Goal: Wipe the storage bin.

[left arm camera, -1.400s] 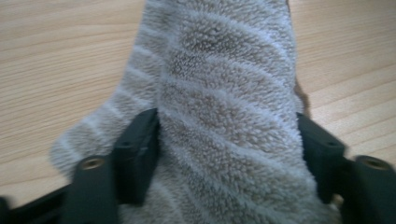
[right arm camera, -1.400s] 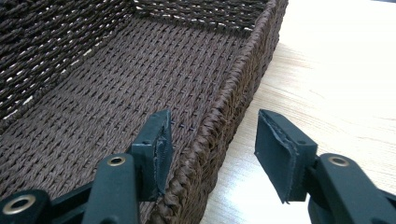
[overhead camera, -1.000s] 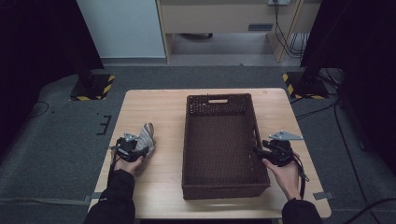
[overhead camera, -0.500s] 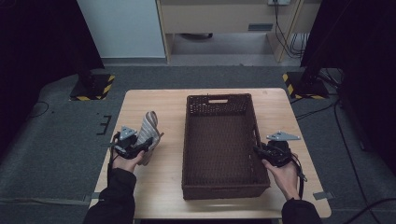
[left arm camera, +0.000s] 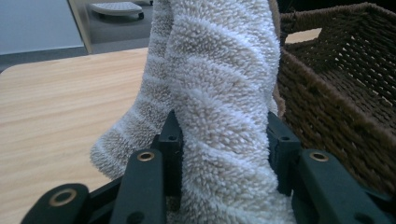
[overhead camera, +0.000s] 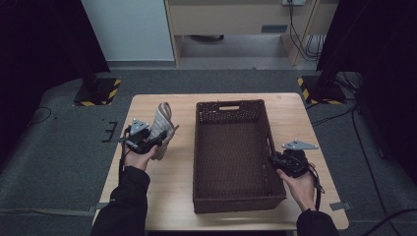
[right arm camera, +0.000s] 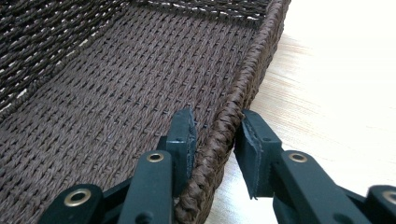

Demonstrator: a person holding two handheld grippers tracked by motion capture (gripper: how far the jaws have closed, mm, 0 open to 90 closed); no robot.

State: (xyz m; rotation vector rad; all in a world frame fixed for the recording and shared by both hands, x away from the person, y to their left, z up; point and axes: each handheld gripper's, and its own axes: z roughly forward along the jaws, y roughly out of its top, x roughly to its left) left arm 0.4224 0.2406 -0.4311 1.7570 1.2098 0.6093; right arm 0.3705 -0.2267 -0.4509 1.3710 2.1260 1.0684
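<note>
The towel [left arm camera: 219, 93] runs off the left gripper view's top and bottom edges and hides the basket's [left arm camera: 345, 93] near wall.

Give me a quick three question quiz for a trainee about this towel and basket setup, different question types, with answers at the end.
1. True or false: the striped towel lies inside the wicker basket.
2. What does the right gripper straddle?
A. the towel
B. the basket's rim
C. the table edge
3. Fill in: the left gripper holds the towel above the ____.

Key: 1 false, it is held left of the basket. 2 B. 3 table.
</note>
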